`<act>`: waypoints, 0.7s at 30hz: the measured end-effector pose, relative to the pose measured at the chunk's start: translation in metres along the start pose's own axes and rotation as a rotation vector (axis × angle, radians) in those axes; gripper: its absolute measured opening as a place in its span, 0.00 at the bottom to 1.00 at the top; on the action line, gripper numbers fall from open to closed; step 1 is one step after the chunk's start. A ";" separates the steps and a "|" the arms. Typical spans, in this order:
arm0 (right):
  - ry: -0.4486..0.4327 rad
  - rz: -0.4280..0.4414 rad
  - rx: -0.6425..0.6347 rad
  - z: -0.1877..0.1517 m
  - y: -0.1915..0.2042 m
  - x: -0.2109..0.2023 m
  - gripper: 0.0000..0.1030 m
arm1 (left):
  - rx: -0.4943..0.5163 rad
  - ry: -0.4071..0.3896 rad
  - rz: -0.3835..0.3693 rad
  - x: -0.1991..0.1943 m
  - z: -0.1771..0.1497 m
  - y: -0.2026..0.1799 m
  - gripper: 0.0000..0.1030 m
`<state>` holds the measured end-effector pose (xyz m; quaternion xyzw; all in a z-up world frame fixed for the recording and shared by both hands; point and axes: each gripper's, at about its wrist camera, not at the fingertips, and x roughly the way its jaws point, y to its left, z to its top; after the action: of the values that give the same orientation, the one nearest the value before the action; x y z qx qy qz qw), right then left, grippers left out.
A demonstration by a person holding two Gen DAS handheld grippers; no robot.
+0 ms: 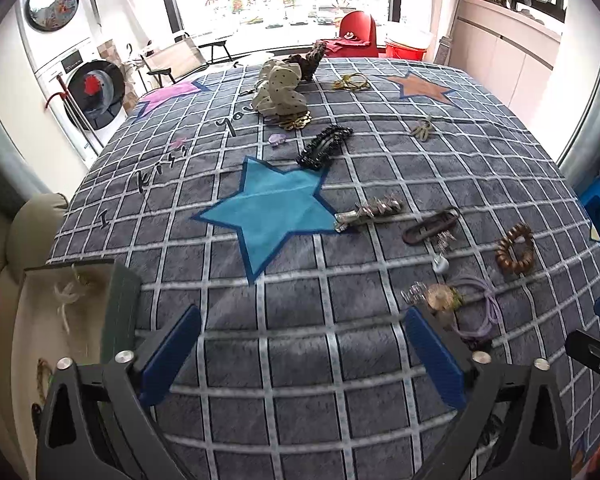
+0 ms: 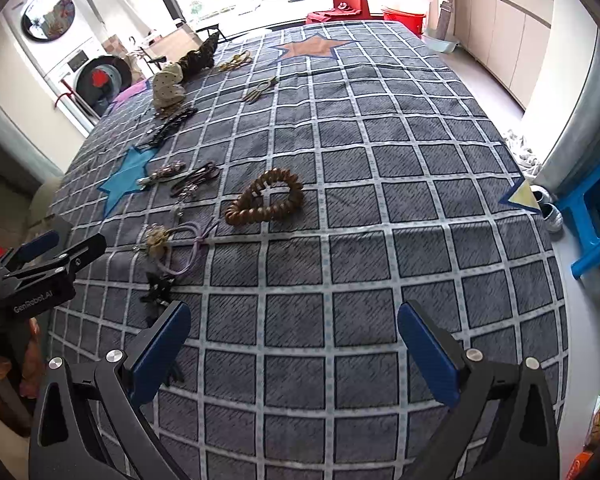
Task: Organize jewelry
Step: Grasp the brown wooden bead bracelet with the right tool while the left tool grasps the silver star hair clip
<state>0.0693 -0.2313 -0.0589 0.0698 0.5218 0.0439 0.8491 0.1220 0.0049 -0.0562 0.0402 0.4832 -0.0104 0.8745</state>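
- Clearly, little had been sorted: the checked blanket [image 1: 300,360] carried the jewelry loose across its left half, while its right half lay bare in the right wrist view.
- Beside the blanket's near left corner stood a small bag [image 1: 72,320], seemingly the place for the pieces; I could not tell whether any jewelry lay inside.
- Toward the far edge lay the dotted scrunchie [image 1: 278,88], and nearer the middle the black hair clip [image 1: 325,146].
- Near the right gripper lay the wooden bead bracelet [image 2: 266,196] and the purple hair tie [image 2: 188,248], untouched.
- The left gripper [image 1: 300,356] stood wide and empty above the near edge.
- The right gripper [image 2: 296,352] was likewise spread wide, holding nothing.
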 end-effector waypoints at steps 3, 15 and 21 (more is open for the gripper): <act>0.002 -0.016 0.013 0.004 -0.005 0.005 1.00 | -0.008 0.005 -0.015 0.009 0.011 0.002 0.96; -0.008 -0.171 -0.150 0.020 0.012 0.034 0.99 | 0.099 0.012 -0.006 0.052 0.045 -0.020 0.96; -0.024 -0.210 -0.226 0.033 0.024 0.050 0.99 | 0.106 0.020 -0.031 0.068 0.056 -0.027 0.96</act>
<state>0.1215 -0.2028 -0.0847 -0.0805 0.5077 0.0125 0.8577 0.2036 -0.0251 -0.0854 0.0791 0.4913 -0.0494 0.8660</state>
